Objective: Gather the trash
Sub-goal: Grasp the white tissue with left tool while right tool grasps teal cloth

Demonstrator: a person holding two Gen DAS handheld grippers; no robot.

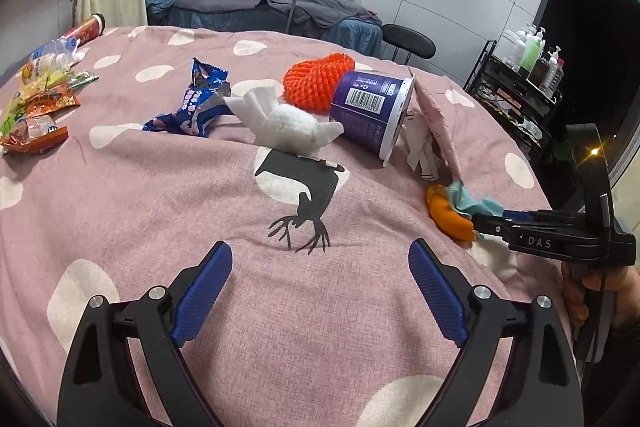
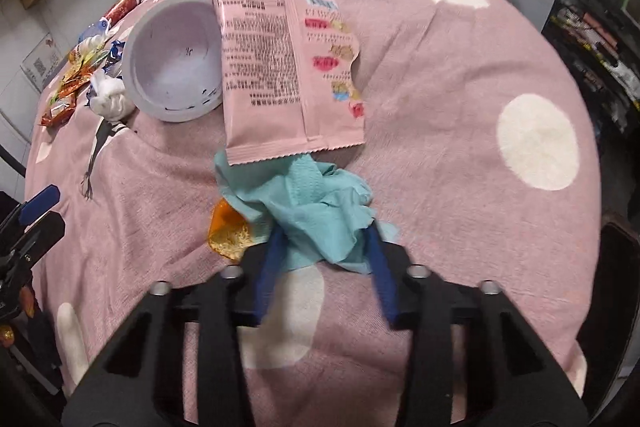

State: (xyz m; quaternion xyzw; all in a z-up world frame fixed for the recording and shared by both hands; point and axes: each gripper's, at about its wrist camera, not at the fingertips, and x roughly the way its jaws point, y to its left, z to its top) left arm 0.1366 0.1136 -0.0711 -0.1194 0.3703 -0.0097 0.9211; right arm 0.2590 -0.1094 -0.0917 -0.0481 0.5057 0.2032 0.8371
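Note:
Trash lies scattered on a pink spotted bedspread (image 1: 160, 211). My right gripper (image 2: 325, 233) is shut on a crumpled teal tissue (image 2: 320, 207), which lies partly over an orange peel (image 2: 228, 231). In the left wrist view the right gripper (image 1: 478, 221) comes in from the right beside the peel (image 1: 448, 217). My left gripper (image 1: 320, 251) is open over bare cloth with nothing between its fingers. Beyond it lie a white tissue (image 1: 288, 125), a blue wrapper (image 1: 196, 103), an orange net (image 1: 316, 83) and a tipped purple cup (image 1: 370, 111). A pink wrapper (image 2: 288, 67) lies beside the cup (image 2: 176, 59).
Several snack wrappers (image 1: 36, 107), a plastic bottle (image 1: 52, 53) and a red can (image 1: 86, 29) lie at the far left. A black stool (image 1: 408, 41) and a rack of pump bottles (image 1: 528, 67) stand past the right edge. A person's hand (image 1: 600, 295) holds the right gripper.

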